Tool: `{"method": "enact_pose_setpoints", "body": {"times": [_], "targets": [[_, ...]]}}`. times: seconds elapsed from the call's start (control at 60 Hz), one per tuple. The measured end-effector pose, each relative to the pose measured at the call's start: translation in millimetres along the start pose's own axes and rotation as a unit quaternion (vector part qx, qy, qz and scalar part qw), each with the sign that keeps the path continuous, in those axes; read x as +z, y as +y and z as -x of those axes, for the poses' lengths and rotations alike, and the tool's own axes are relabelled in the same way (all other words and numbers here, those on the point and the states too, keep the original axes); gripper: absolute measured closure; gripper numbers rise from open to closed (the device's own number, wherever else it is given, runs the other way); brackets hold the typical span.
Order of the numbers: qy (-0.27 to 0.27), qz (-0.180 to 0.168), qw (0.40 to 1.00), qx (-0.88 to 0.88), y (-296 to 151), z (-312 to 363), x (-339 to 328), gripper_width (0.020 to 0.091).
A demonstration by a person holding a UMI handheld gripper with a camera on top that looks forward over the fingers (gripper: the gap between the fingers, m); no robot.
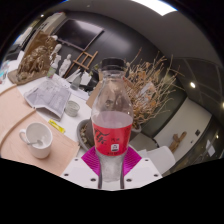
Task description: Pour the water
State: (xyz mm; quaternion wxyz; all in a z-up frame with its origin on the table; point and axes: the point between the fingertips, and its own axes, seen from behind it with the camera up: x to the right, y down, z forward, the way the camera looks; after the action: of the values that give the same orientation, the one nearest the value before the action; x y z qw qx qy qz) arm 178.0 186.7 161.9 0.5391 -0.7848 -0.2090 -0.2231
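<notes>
A: One plastic water bottle [112,118] at frame centre, red label, cap on; our gripper [111,163] looks clamped on its lower body.

B: Then we tilt slowly toward the white mug [37,137] at lower left, uncapped first.

A wooden table [22,128] is set before a dark wall [120,38], dried branches [150,85] are arranged behind, and a ceiling light [158,6] is lit.
</notes>
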Motion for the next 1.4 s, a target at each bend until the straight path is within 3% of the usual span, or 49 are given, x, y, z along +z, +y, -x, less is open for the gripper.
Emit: {"method": "enact_pose_setpoints", "body": {"times": [0.25,0.533,0.583,0.783,0.883,0.933,1.117,1.4], "targets": [[-0.1,0.003,0.972,0.211,35.9,32.3,25.4,0.0867],[-0.136,0.005,0.956,0.262,76.5,65.1,45.9,0.0837],[-0.132,-0.011,0.955,0.266,75.9,65.5,45.8,0.0836],[-0.132,-0.011,0.952,0.275,80.8,62.6,38.5,0.0617],[-0.137,0.007,0.951,0.278,83.3,62.5,26.6,0.0231],[-0.131,0.016,0.952,0.277,81.9,57.6,17.1,0.027],[-0.102,0.056,0.958,0.263,60.2,50.9,-50.2,0.025],[-0.09,0.117,0.954,0.262,15.2,98.4,-210.3,0.0249]]}}
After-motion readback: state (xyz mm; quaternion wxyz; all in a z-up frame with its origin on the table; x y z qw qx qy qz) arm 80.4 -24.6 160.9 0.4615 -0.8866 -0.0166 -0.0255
